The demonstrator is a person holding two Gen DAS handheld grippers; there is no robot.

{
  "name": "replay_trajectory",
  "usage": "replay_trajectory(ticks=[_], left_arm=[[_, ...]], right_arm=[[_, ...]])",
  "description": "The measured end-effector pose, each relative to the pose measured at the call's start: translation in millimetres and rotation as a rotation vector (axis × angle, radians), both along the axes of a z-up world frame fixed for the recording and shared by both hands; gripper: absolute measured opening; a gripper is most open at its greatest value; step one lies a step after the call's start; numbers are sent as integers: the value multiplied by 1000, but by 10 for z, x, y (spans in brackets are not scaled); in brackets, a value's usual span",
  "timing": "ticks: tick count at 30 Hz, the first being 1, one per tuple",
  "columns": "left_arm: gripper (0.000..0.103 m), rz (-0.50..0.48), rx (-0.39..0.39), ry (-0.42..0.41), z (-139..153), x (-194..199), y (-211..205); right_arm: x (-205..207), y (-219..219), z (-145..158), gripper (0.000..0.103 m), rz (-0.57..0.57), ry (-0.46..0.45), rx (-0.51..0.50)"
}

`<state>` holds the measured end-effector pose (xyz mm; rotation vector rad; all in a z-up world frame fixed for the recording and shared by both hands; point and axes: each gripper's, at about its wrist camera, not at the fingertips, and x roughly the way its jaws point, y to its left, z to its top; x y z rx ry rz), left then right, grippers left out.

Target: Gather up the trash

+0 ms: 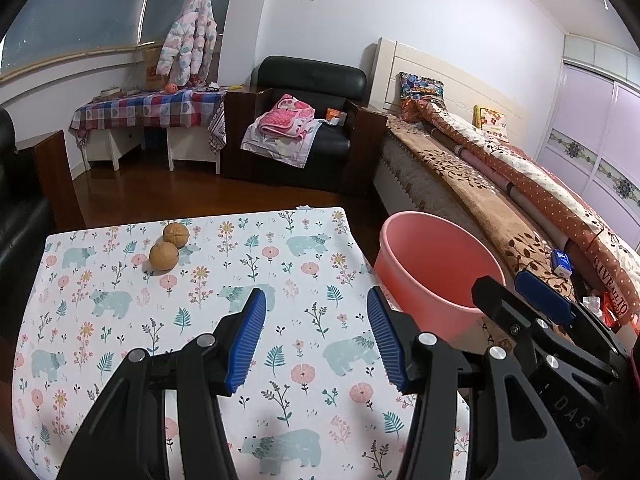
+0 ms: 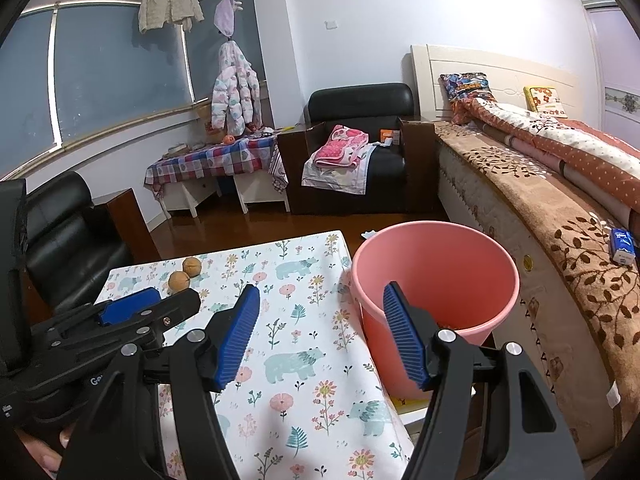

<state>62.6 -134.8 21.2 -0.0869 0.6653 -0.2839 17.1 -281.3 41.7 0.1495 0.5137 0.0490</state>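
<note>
- Meanwhile, at a bedside table (image 1: 320,240) draped in a bear-and-flower cloth, two walnuts (image 1: 170,246) lie touching each other near the far left corner, the only likely trash in sight.
- Left gripper (image 1: 316,336) hovers over the cloth with its blue pads spread and nothing between them.
- Right gripper (image 2: 320,334) is likewise released and empty, poised over the table edge by the pink bucket (image 2: 434,276), which stands just beside the table on the bed side.
- Judged best next: the left gripper, nearer the walnuts, reaches across, straddles one nut squarely so it cannot roll away, closes gently, then carries it over the bucket's rim before letting go.
</note>
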Motion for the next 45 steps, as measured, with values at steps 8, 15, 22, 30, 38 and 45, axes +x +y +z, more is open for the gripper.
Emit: replay_trajectory(ticks=[8,15,22,30,38,45], left_arm=[[52,0,0,0,-3,0,1],[52,-1,2,1,-17,-6,12],[52,-1,2,2,-18,-7,10],[52,0,1,2,-18,-7,9],[52,2,-1,-4,-35,-11,26],[52,3,0,-4,-45,-9,35]], right_arm=[[-6,-12,-44,65,1,3,3],[-4,-9,-43,65,1,4,5],[-4,-10,-41,65,1,4,5],[-20,7,-55,65,-9,-7,8],[-25,21,-37,65,1,0,-1],[-11,42,-27,65,10,10,-3]])
